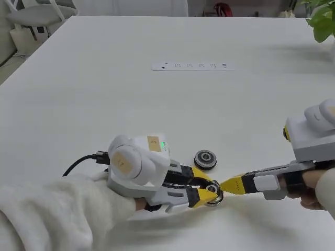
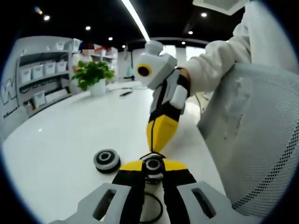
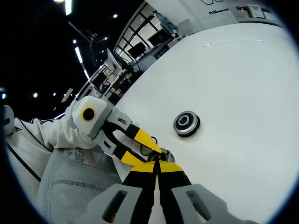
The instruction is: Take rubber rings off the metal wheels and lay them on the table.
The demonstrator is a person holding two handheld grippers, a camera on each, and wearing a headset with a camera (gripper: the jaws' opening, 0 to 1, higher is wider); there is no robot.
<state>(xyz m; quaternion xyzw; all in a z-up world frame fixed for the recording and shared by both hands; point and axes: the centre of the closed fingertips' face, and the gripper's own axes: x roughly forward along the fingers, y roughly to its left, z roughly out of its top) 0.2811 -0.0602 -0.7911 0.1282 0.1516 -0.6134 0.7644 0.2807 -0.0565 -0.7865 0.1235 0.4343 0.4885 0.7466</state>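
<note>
Both claws meet at the near edge of the table (image 1: 157, 104). The left gripper (image 1: 209, 187), held from under a white sleeve (image 1: 57, 214), has its yellow jaws clamped on a wheel (image 2: 153, 164), one jaw on each side, and the wheel sits low, right at the tabletop. In comes the right gripper (image 1: 226, 185) from the right, its jaws pressed narrow, tips together, and the point of them is touching that same wheel. From the left gripper view the right claw comes down on it from above like a beak. It may be nipping the rubber at the wheel's edge, but that spot is too small to be sure.

Just beyond the pair, a second wheel (image 1: 205, 159) lies flat on the table, apart from both claws, dark rubber round its rim (the right gripper view shows it best, a bright hub inside a black band).

Under the left gripper's jaws, in its own view, a thin black loop (image 2: 161, 208) lies on the white surface, looking like a loose ring.

Farther up the table there's a white power strip (image 1: 191, 66), and a green plant (image 1: 324, 21) at the far right corner.
</note>
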